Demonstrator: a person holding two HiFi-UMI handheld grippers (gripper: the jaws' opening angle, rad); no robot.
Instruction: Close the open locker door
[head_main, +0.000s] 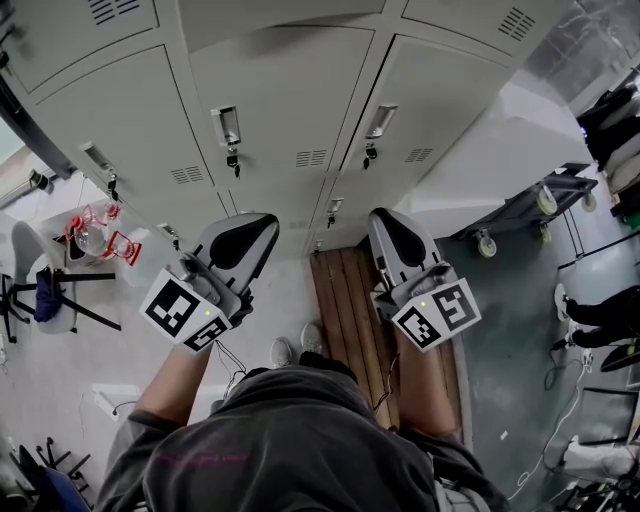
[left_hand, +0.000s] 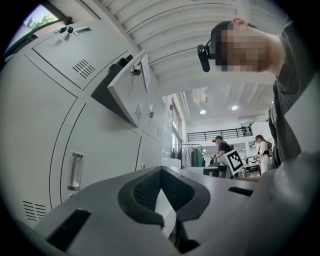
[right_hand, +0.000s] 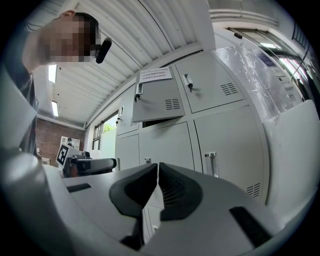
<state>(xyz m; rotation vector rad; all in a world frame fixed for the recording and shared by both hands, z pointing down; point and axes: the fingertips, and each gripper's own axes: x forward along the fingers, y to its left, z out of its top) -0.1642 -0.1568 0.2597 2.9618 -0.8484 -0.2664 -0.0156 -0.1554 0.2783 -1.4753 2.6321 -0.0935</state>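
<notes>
The open locker door (right_hand: 156, 100) is a grey panel with a paper notice, swung out from an upper locker above both grippers. In the left gripper view the same door (left_hand: 127, 92) juts out high on the left, with a dark opening behind it. My left gripper (head_main: 248, 225) points at the grey locker fronts (head_main: 290, 110) with nothing between its fingers. Its jaw tips (left_hand: 160, 169) meet. My right gripper (head_main: 390, 222) is held beside it, also facing the lockers. Its jaws (right_hand: 158, 165) are shut and hold nothing. Both sit well below the open door.
A wooden slatted bench (head_main: 350, 320) lies on the floor under my right arm. A wheeled cart (head_main: 530, 205) stands at the right beside the locker block. A chair (head_main: 50, 290) and red items (head_main: 95, 235) are at the left. Two people (left_hand: 220, 150) stand far off.
</notes>
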